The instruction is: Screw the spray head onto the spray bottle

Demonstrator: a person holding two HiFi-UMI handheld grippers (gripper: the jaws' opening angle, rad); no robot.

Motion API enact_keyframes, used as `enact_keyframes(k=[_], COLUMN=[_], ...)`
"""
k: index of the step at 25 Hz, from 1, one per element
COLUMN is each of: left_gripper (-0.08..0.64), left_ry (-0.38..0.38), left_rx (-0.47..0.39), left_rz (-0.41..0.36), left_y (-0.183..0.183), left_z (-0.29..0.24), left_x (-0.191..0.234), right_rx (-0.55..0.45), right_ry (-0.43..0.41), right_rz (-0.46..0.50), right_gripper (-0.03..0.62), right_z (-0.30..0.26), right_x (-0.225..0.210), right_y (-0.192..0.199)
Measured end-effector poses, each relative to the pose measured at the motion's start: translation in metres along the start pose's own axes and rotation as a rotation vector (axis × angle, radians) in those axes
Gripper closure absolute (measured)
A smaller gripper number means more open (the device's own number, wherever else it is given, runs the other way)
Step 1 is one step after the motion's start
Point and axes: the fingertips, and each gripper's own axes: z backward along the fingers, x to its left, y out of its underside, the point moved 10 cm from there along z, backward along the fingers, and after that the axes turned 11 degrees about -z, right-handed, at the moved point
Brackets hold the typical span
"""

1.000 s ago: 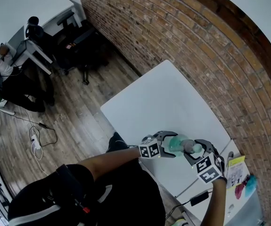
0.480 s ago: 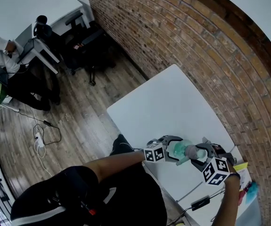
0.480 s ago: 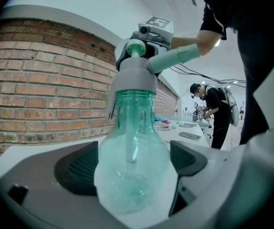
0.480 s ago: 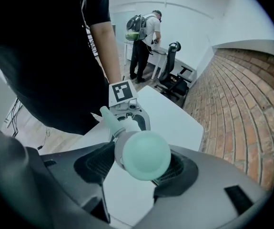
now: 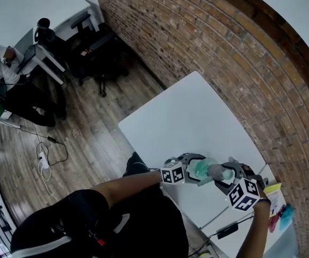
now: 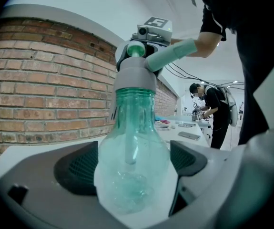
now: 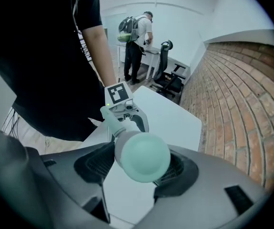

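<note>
Both hand-held grippers (image 5: pixel 199 169) (image 5: pixel 225 175) clamped, facing

The person wears a black short-sleeved top (image 5: pixel 143 219); the grey left tongs (image 5: pixel 200 169) and right tongs (image 5: pixel 224 174) each carry a white cube (image 5: pixel 171 173) with black square markers.

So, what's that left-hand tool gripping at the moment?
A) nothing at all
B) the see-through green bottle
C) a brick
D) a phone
B: in the left gripper view the green bottle sits pinched between the fingers of the left gripper, with the grey spray head on its neck.
</note>
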Motion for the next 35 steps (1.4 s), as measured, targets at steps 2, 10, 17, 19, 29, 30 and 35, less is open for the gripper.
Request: enact_keyframes(k=[2, 10, 17, 19, 29, 30, 35], left_gripper=[0.092, 0.091, 0.092, 0.091, 0.092, 0.091, 0.092], left_ry=[-0.002, 0.001, 0.004, 0.005, 0.002, 0.002, 0.004], left_rx=[-0.002, -0.003, -0.001, -0.001, -0.006, -0.006, -0.004], left_rz=[0.001, 0.002, 0.004, 0.006, 0.006, 0.006, 0.008], left_y=[0.0, -0.001, 0.0, 0.0, 0.0, -0.001, -0.001], left_z=[0.0, -0.003, -0.005, -0.005, -0.003, -0.003, -0.005], left_x=[0.0, 0.0, 0.0, 0.0, -0.001, -0.001, 0.0], right_rx=[-0.031, -0.214, -0.192, -0.18, -0.237, -0.246, -0.308], right_ry=[0.027, 0.151, 0.291, 0.313, 0.411, 0.415, 0.434], right_rz=[-0.081, -0.533, -0.867, -0.907, -1.131, -1.151, -1.284], right_gripper=[0.328, 0.328, 0.328, 0.328, 0.327, 0.327, 0.319], right_z=[0.006, 0.04, 0.027, 0.021, 0.015, 0.014, 0.011], right_x=[0.0, -0.001, 0.003, 0.004, 0.025, 0.026, 0.026], right_y=[0.002, 0.002, 0.005, 0.005, 0.01, 0.01, 0.009])
